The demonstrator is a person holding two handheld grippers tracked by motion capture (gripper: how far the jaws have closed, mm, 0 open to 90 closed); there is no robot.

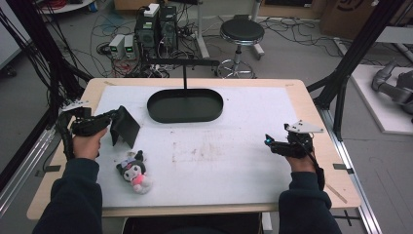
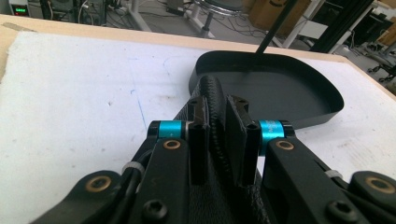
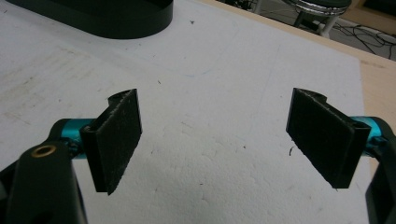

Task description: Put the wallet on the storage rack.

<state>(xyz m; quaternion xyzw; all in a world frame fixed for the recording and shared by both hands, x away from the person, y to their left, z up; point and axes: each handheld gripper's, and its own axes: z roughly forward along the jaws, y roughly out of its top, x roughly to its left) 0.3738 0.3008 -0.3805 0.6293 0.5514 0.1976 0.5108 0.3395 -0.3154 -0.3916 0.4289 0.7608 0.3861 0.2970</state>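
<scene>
Black leather, or something like it: from the high view, the left gripper (image 1: 113,118) holds a folded black wallet (image 1: 124,127) above the white mat (image 1: 243,161), left of the oval black tray (image 1: 185,105). The wallet hangs open like a little tent, its lower edge low over the mat. A small plush doll (image 1: 135,170) lies just near the person's left sleeve, and the right gripper (image 1: 269,142) rests well apart at the right side of the mat.

In the left gripper view, the jaws of the left gripper (image 2: 218,135) stand narrow, pinched on the stitched edge of the wallet (image 2: 215,100), with the tray (image 2: 280,88) straight ahead. The hold looks thin to me: only the rim of one flap sits between the pads, so I think a quick swing toward the tray could let it slide out or flop shut. The tray's near wall could also catch the dangling flap if the hand comes in low.

In the right gripper view, the right gripper (image 3: 215,140) stands wide with nothing between its pads, over bare mat (image 3: 210,93); it seems too far off to help steady a slip
</scene>
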